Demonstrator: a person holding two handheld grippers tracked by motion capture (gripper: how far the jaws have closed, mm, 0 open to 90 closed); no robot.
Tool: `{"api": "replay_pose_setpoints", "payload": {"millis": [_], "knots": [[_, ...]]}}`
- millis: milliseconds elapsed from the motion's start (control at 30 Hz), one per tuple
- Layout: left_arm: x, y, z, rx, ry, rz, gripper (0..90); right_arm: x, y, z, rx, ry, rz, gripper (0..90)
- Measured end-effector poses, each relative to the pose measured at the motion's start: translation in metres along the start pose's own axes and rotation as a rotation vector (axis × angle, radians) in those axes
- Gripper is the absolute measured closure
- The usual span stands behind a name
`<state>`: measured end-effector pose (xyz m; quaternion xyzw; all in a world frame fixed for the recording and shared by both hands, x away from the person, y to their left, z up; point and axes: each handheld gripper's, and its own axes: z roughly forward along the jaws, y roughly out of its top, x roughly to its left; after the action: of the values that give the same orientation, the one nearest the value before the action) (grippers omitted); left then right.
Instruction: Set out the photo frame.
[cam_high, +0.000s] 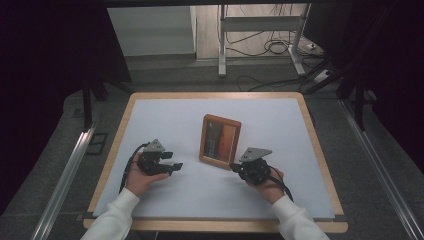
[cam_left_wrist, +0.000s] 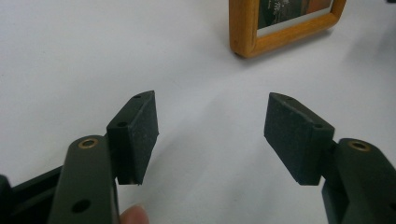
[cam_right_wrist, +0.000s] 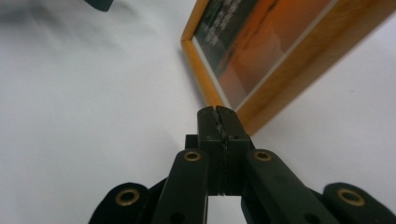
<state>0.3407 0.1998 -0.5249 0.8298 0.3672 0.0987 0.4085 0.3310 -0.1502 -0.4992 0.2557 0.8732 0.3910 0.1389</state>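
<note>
Wooden picture frame lies flat near the middle of a white tabletop, its orange-and-dark print facing up, as a person in white sleeves brings two hand-held grippers toward it. The right gripper, jaws pressed fully together with nothing between them, has its tip at the frame's near right corner, so close in the right gripper view that touching cannot be ruled out. The left gripper rests on the table, apart from the frame's left side, its jaws spread wide and empty. By the look of it, work on the frame has barely begun: nothing is gripped or lifted, and all handling of the frame remains to be done.
</note>
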Motion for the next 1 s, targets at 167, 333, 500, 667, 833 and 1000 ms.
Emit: {"api": "replay_pose_setpoints", "payload": {"millis": [167, 333, 500, 667, 833, 1000], "knots": [[0.001, 0.000, 0.000, 0.002, -0.007, -0.001, 34.6, 0.006, 0.003, 0.016, 0.026, 0.009, -0.007, 89.6], [0.000, 0.000, 0.000, 0.002, -0.011, 0.003, 34.6, 0.010, 0.003, 0.029, 0.060, -0.007, -0.028, 89.6], [0.000, 0.000, 0.001, 0.004, -0.011, 0.004, 34.6, 0.008, 0.001, 0.033, 0.071, -0.035, -0.034, 89.6], [0.000, 0.000, 0.001, 0.003, -0.011, 0.003, 34.6, 0.002, -0.002, 0.034, 0.072, -0.041, -0.019, 89.7], [0.000, 0.000, 0.001, 0.005, -0.012, 0.004, 34.6, 0.001, -0.002, 0.034, 0.076, -0.047, -0.033, 89.8], [0.000, 0.000, 0.000, 0.002, -0.012, 0.003, 34.7, 0.000, -0.003, 0.034, 0.083, -0.054, -0.036, 89.8]]}}
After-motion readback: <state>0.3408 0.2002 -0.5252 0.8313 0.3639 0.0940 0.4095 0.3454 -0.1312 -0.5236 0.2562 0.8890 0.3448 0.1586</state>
